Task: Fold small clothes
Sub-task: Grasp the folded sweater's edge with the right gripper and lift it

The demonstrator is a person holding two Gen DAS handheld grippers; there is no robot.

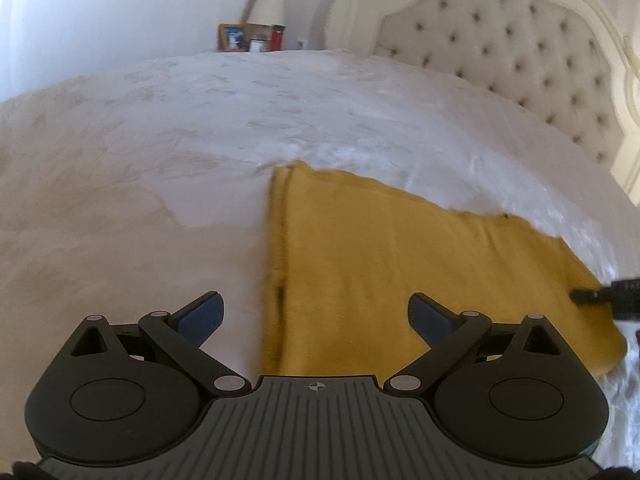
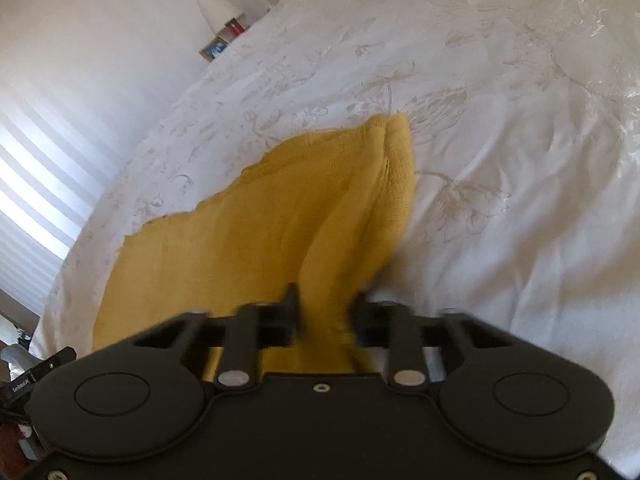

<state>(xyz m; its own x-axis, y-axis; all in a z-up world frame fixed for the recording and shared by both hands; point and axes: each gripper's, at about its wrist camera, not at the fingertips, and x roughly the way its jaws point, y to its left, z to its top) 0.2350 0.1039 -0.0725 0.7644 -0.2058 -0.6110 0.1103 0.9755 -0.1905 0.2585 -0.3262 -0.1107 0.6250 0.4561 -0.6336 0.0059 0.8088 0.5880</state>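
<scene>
White bedding with a faint floral pattern covers the bed (image 1: 160,140), which fills most of both views. Far off beyond the left tongs (image 1: 314,314), past the bed's far edge, a nightstand area shows a framed picture (image 1: 231,37), a white lamp (image 1: 267,6), a small jar (image 1: 256,45) whose contents I can't make out, and a red item (image 1: 277,39) just beside it. To the right of those rises a tufted, buttoned headboard (image 1: 520,64) in a carved cream frame.

The left tongs hang released, jaws spread wide with nothing between them, above the bed. Their left finger sits over bare bedding; their right finger sits over the yellow garment (image 1: 400,264). That mustard knit lies on the bed ahead of and to the right of the left tongs, with a folded edge running straight away from them. At the garment's far right corner a dark tip of the right tongs (image 1: 588,295) comes in from the frame edge.

From the right wrist view, striped blinds (image 2: 36,184) glow well off to the left of the right tongs (image 2: 325,312). These tongs are clenched on the yellow garment (image 2: 280,220), a bunch of cloth pinched between the fingers and lifted into a ridge that runs ahead from them to a folded tip. The rest of the cloth spreads flat on the bed to their left. To their right lies only patterned bedding (image 2: 500,160). The fingers are motion-blurred.
</scene>
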